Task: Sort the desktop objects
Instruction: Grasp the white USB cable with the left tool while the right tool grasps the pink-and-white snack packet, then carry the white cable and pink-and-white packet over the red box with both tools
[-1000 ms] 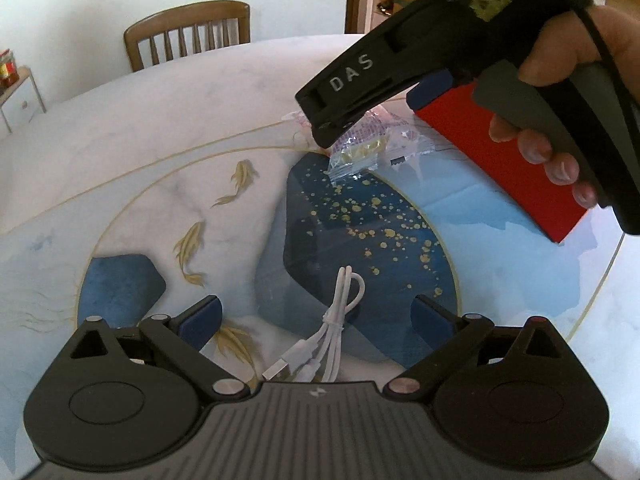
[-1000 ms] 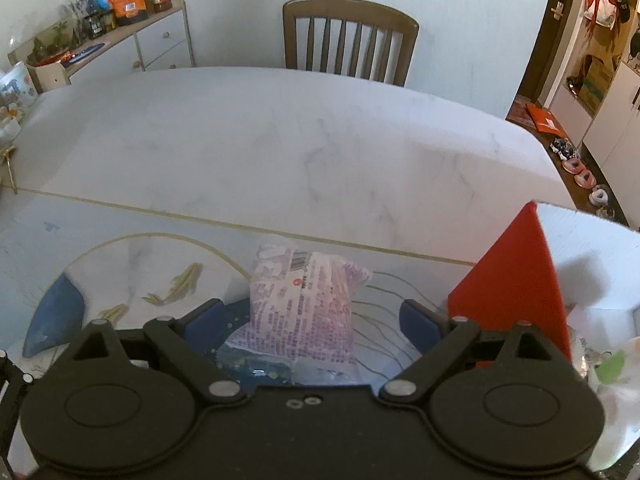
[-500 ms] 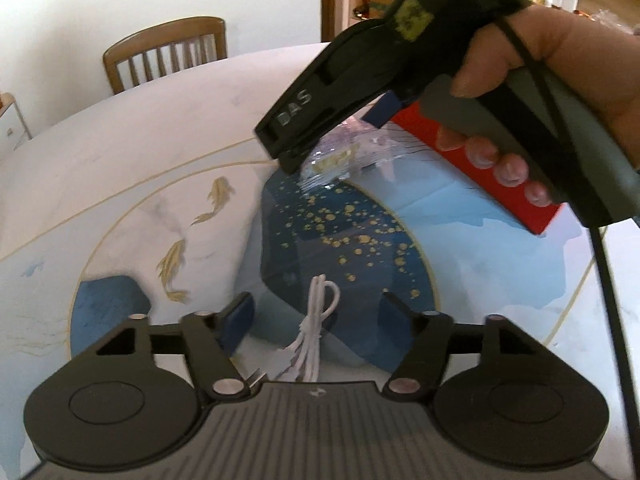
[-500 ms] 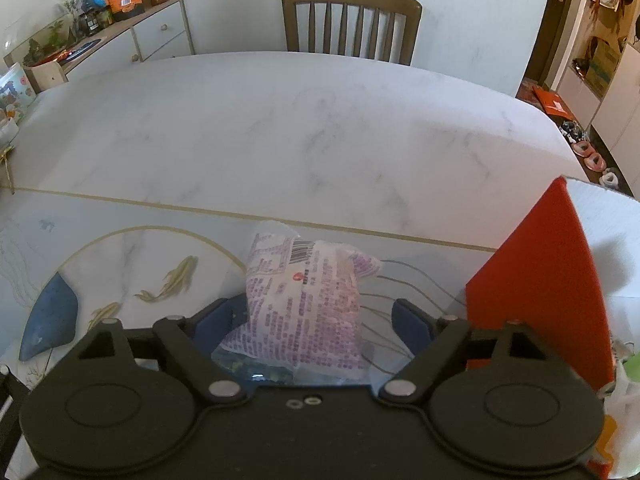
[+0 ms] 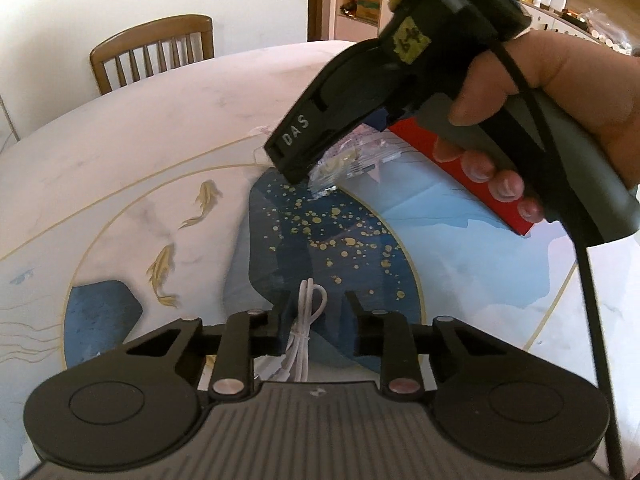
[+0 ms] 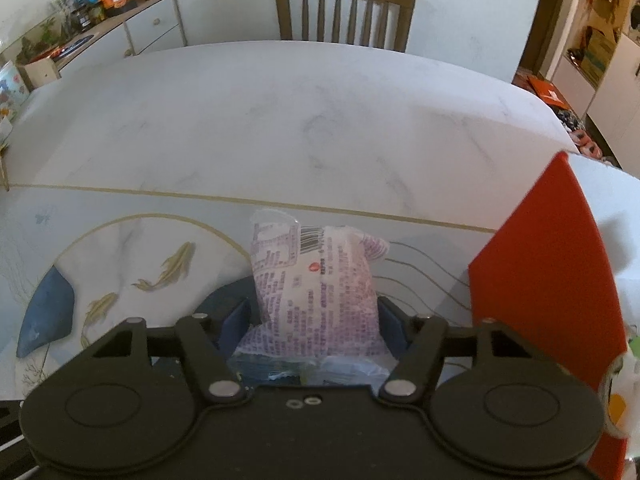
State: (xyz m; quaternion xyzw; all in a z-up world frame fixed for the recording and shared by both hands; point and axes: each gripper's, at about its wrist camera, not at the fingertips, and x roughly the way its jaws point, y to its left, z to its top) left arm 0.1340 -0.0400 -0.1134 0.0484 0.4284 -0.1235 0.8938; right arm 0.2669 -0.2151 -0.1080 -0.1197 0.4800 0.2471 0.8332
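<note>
My right gripper [image 6: 316, 316] is shut on a clear snack packet with purple print [image 6: 316, 280], held just above the patterned mat; the packet also shows in the left wrist view [image 5: 348, 160] under the right gripper's black body [image 5: 360, 100]. My left gripper [image 5: 312, 320] has narrowed around a bundled white cable [image 5: 306, 328] lying on the mat; its blue pads stand close on either side of it, with a small gap. A red box [image 6: 548, 280] with white inside stands at the right.
A marble table [image 6: 320, 120] carries the blue and gold mat with fish [image 5: 168, 264]. A wooden chair [image 6: 344, 12] stands at the far edge. A sideboard [image 6: 120, 28] with jars and packets is at far left.
The left gripper's jaws have narrowed from wide open to close around the cable. The right gripper shut on the packet and moved slightly toward the left camera.
</note>
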